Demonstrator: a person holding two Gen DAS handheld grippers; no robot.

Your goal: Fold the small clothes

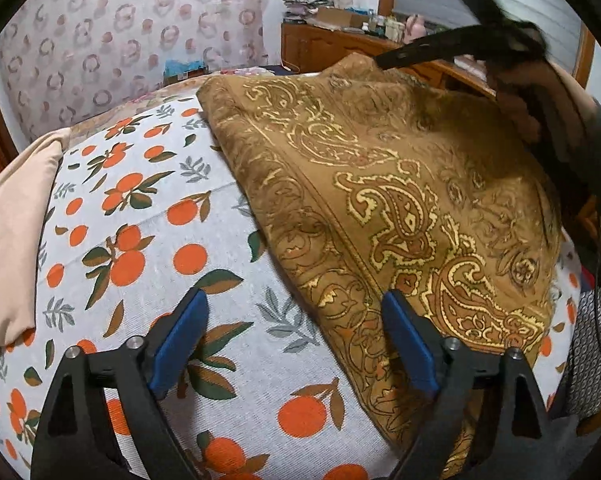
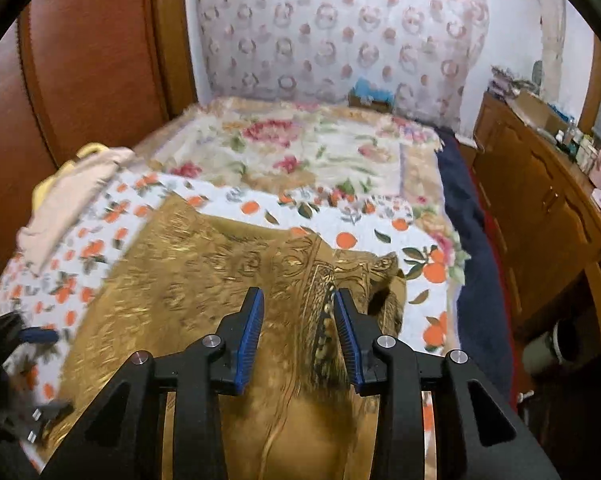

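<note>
A brown and gold paisley cloth (image 1: pixel 400 208) lies on a bed sheet printed with oranges (image 1: pixel 148 232). My left gripper (image 1: pixel 294 332) is open and empty, low over the cloth's near left edge, one finger over the sheet and one over the cloth. In the right wrist view the same cloth (image 2: pixel 188 280) lies spread with a raised fold at its right side. My right gripper (image 2: pixel 298 332) is partly open just above that fold, with cloth between the fingers but not pinched. The right gripper also shows, blurred, in the left wrist view (image 1: pixel 480 48).
A folded beige garment (image 1: pixel 12 224) lies at the sheet's left side and shows in the right wrist view (image 2: pixel 72 196). A floral blanket (image 2: pixel 300 148) covers the far bed. A wooden dresser (image 2: pixel 540 208) with clutter stands right. A wooden headboard (image 2: pixel 80 60) is at left.
</note>
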